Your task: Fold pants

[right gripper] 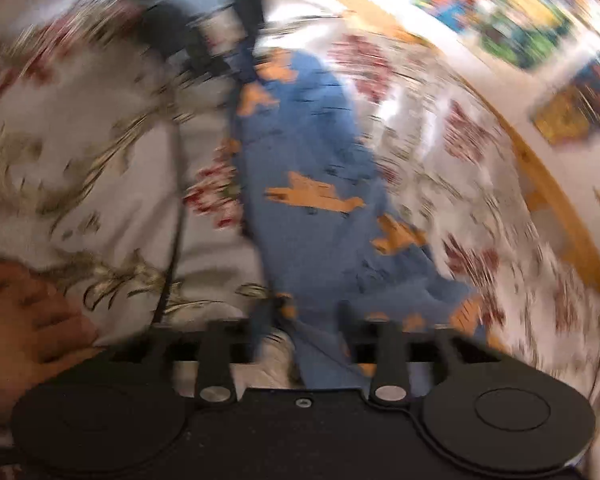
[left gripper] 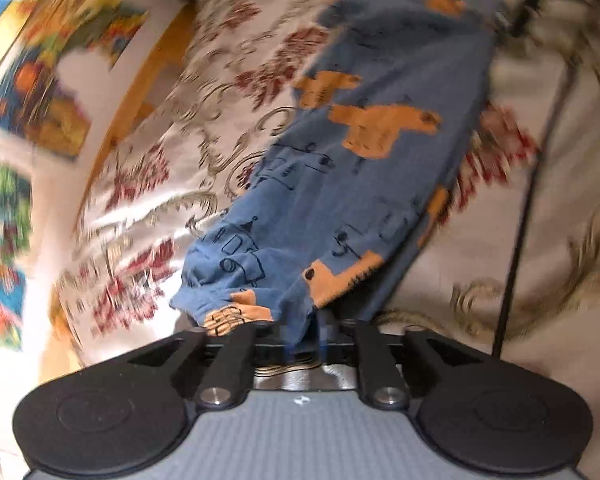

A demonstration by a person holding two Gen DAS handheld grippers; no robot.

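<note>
Here both tools [left gripper: 300, 330] [right gripper: 300, 320] grip pants [left gripper: 364, 152].

We see a cream cover [left gripper: 500, 260] with red flowers and olive scrolls spread over the whole surface, shining where light hits it. A wooden edge [left gripper: 140, 92] borders it. Beyond lies a white mat [left gripper: 40, 80] with bright multicoloured pictures, blurred.

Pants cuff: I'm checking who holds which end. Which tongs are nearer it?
Left. The left tongs pinch the pants right beside the gathered cuff; the right tongs hold the fabric at the opposite end, far from it.
</note>
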